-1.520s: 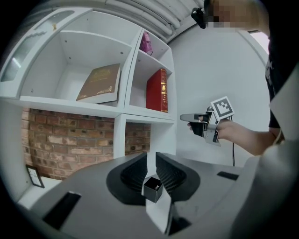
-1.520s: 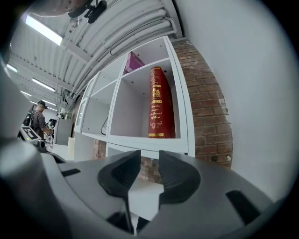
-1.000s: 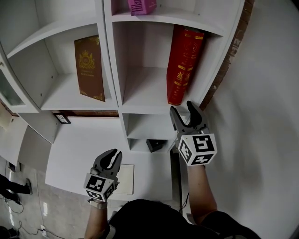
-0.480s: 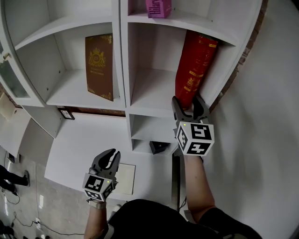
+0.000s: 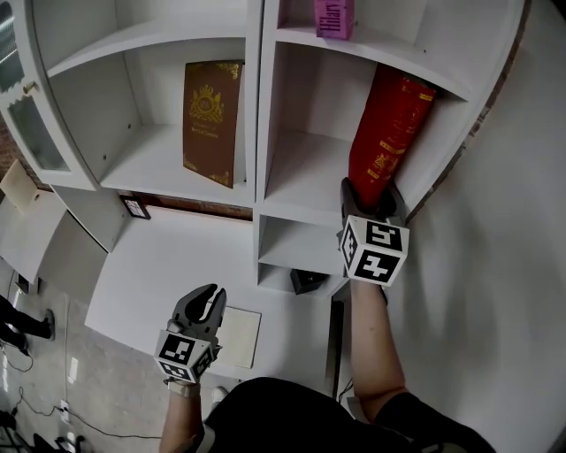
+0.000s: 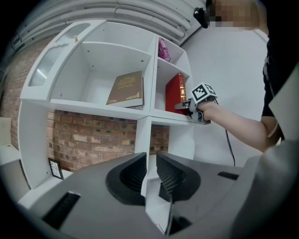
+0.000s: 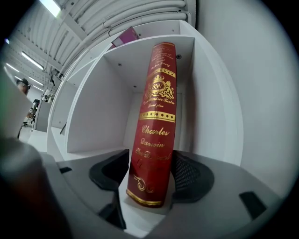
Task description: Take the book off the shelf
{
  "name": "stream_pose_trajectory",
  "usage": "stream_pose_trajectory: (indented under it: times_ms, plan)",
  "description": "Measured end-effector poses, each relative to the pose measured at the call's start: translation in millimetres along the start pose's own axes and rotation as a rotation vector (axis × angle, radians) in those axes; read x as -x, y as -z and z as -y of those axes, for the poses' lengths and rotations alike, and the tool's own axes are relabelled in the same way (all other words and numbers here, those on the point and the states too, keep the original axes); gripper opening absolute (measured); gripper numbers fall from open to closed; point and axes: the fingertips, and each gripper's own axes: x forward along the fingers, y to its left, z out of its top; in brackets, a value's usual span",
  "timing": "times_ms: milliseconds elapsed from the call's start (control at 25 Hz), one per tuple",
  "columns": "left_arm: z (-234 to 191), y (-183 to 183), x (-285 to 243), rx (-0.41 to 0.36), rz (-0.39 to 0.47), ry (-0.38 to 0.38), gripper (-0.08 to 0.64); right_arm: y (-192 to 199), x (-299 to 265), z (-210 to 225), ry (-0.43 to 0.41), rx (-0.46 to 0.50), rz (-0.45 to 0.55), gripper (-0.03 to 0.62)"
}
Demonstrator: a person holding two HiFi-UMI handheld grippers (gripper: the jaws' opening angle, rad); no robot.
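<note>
A tall red book [image 5: 389, 133] with gold lettering stands at the right side of the white shelf's [image 5: 301, 208] right compartment, leaning against its side wall. My right gripper [image 5: 371, 190] is at the book's bottom end, its jaws spread wide on either side of the spine. In the right gripper view the red book [image 7: 154, 130] fills the gap of the right gripper [image 7: 149, 170], and no squeeze shows. My left gripper [image 5: 205, 296] hangs low over the desk, far from the shelf. The jaws of the left gripper [image 6: 149, 175] are almost together with nothing between them.
A brown book [image 5: 212, 119] stands in the left compartment and a pink book [image 5: 334, 18] on the shelf above. A small black object [image 5: 305, 281] sits in the low cubby. A sheet of paper [image 5: 237, 336] lies on the desk; a white wall runs along the right.
My right gripper has moved forward to the shelf and its jaws now straddle the red book's bottom end. The left gripper has stayed low over the desk.
</note>
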Motion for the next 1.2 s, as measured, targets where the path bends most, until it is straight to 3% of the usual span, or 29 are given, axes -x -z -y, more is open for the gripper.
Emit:
stream_pose_trajectory:
  times_ms: [320, 760, 1200]
  plan:
    - [-1.8, -1.2, 11.6, 0.005, 0.021, 0.001, 0.057, 1.5, -3.4, 6.3, 0.066, 0.004, -0.024, 0.270]
    - [-8.0, 6.2, 38.9, 0.027, 0.021, 0.003, 0.056, -0.8, 13.1, 5.5, 0.023, -0.062, 0.017, 0.238]
    - [-12.2, 7.9, 60.9, 0.029, 0.020, 0.056, 0.055, -2.6, 52.7, -16.1, 0.018, -0.053, 0.036, 0.224]
